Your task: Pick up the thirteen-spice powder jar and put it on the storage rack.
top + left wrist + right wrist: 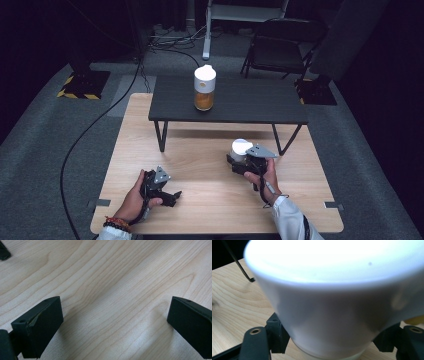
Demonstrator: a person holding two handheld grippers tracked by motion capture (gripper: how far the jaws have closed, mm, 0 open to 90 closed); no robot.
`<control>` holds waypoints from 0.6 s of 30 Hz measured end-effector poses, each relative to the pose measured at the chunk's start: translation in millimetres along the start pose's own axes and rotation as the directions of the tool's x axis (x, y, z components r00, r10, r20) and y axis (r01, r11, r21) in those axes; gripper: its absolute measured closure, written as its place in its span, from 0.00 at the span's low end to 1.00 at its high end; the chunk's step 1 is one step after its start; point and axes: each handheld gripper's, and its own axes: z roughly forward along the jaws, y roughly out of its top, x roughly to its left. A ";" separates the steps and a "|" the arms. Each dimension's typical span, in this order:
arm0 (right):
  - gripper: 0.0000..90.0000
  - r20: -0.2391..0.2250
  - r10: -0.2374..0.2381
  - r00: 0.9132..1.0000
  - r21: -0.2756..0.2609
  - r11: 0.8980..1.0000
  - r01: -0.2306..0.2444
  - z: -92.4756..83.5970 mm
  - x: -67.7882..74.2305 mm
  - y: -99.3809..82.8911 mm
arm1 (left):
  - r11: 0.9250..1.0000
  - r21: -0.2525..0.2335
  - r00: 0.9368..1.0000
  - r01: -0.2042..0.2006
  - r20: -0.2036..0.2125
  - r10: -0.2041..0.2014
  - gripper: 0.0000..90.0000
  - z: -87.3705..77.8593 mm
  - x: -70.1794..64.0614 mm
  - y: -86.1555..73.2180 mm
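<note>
White plastic tapered cup [332, 302] stands upright on our pale wooden table [210, 200] — right gripper [245, 162] clamped round its base, nearest hand; left gripper [162, 187] rests well apart, jaws wide, empty.

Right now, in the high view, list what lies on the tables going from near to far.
Left gripper → right gripper shut on the white cup → jar with the white lid on the dark raised table.
</note>
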 end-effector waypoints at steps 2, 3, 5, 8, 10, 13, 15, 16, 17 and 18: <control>0.32 0.001 0.003 1.000 -0.009 1.000 -0.003 -4.8 -0.3 1.7 | 1.000 0.000 1.000 -0.001 0.000 0.001 0.00 0.0 0.0 0.1; 0.32 -0.002 0.003 1.000 -0.009 1.000 -0.003 -7.2 -1.1 3.3 | 1.000 0.000 1.000 -0.003 -0.002 0.003 0.00 -0.1 0.0 0.1; 0.32 -0.001 -0.006 1.000 -0.016 1.000 0.006 -12.1 -0.9 5.1 | 1.000 0.000 1.000 -0.003 -0.001 0.003 0.00 0.0 0.0 0.1; 0.33 0.000 -0.013 1.000 -0.015 1.000 0.013 -19.5 -0.6 9.4 | 1.000 0.000 1.000 -0.002 -0.001 0.002 0.00 0.0 0.0 0.0; 0.33 -0.002 -0.012 1.000 -0.015 1.000 0.012 -24.1 -0.9 12.1 | 1.000 0.000 1.000 -0.002 -0.001 0.002 0.00 0.0 0.0 0.0; 0.33 -0.010 -0.005 1.000 -0.026 1.000 0.005 -31.1 -2.5 15.3 | 1.000 0.001 1.000 -0.002 -0.001 0.002 0.00 -0.1 0.0 0.1; 0.33 -0.006 -0.012 1.000 -0.033 0.999 0.012 -35.8 -1.4 17.8 | 1.000 0.000 1.000 -0.003 -0.001 0.003 0.00 0.0 0.0 0.1; 0.33 -0.002 -0.012 1.000 -0.033 0.999 0.012 -38.3 -0.3 19.4 | 1.000 0.000 1.000 -0.003 -0.001 0.003 0.00 0.0 0.0 0.1; 0.33 -0.003 -0.011 1.000 -0.035 0.999 0.011 -40.7 0.2 20.8 | 1.000 0.000 1.000 -0.002 -0.001 0.002 0.00 0.0 0.0 0.1; 0.33 -0.003 -0.011 1.000 -0.038 0.999 0.011 -43.1 0.4 22.2 | 1.000 0.000 1.000 -0.002 -0.001 0.002 0.00 0.0 0.1 0.1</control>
